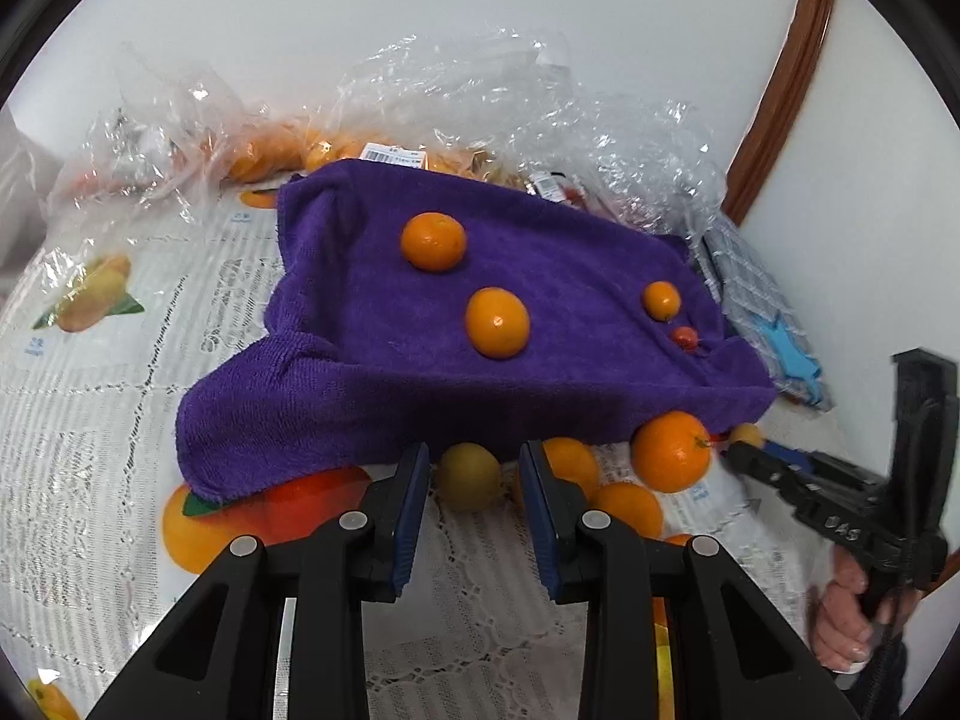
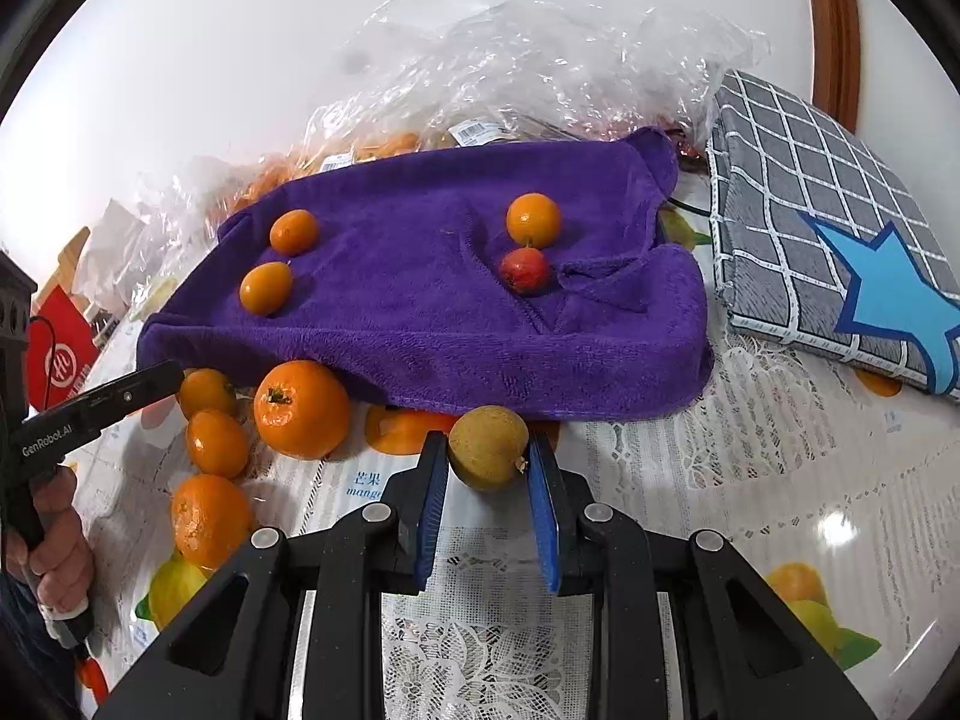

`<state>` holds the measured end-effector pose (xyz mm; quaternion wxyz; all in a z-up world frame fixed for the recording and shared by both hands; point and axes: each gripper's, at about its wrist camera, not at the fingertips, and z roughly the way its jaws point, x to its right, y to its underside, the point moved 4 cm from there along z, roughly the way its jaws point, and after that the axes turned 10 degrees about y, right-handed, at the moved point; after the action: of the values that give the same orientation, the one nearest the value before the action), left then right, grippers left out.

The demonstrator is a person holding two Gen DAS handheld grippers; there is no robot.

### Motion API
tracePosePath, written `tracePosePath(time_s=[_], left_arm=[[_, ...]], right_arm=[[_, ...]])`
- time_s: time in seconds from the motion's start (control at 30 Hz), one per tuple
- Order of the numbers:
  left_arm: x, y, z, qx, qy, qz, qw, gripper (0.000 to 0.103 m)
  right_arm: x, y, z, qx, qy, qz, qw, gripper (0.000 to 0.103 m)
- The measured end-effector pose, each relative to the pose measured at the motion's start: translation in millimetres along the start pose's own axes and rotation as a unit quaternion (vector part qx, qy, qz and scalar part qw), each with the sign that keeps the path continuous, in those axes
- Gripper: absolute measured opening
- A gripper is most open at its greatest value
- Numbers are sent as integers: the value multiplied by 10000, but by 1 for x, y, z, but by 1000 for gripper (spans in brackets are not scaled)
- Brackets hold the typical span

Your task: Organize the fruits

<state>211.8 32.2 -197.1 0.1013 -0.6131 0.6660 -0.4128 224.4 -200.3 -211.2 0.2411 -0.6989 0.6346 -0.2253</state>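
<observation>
Two grippers work beside a purple towel (image 2: 420,276) with fruit on it.
Right gripper (image 2: 487,480) clasps a yellow-brown fruit (image 2: 487,447) at the towel's near edge; left gripper (image 1: 474,504) hovers open, empty, near loose oranges (image 1: 671,459).

Ahead of the right gripper (image 2: 487,468), a yellow-brown fruit (image 2: 489,447) sat between its blue pads, and the raised purple towel (image 2: 420,300) lay just beyond it, closing the way farther in. To the left, a cluster of oranges (image 2: 300,408) crowded the tablecloth (image 2: 750,450) beside the towel's near edge, while to the right the cloth lay bare up to the grey checked pad (image 2: 810,228). Crumpled clear plastic bags (image 1: 480,96) lined the far side against the wall, and the left gripper (image 1: 474,480) hung open over bare cloth near the towel's front edge.
</observation>
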Motion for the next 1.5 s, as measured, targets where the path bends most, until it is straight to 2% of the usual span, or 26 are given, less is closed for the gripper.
tracePosePath(time_s=[0.1,0.2,0.37,0.4,0.6,0.77,0.9,1.03,1.27,1.5], left_arm=[[-1,1,7,-176,-63,-17,9998,23],[-2,2,3,-104,-33,-61,9999,23],[-6,2,-10,69,-422,53,9991,23],[-9,2,-10,33,-527,20,9986,23],[-10,5,-3,-167,-572,8,9982,24],[-17,5,0,-195,-434,-208,9987,24],[-17,5,0,-204,-453,-193,9986,24],[-17,4,-1,-158,-363,-236,9989,23],[-10,-1,-13,235,-117,-226,9994,23],[-6,-9,-30,650,207,-283,9973,23]], right_arm=[[-1,0,-1,35,-38,-19,10000,27],[0,0,-1,31,-77,6,10000,27],[0,0,-3,79,-63,22,9999,27],[0,0,-3,86,-77,24,9999,27],[0,1,-2,27,-76,36,10000,27],[0,1,0,-23,-34,23,10000,27],[1,1,5,-161,-62,44,9998,27],[0,1,2,-45,-8,14,10000,27],[-8,0,-10,283,-95,-203,9993,27],[-4,0,-17,427,-230,-91,9988,27]])
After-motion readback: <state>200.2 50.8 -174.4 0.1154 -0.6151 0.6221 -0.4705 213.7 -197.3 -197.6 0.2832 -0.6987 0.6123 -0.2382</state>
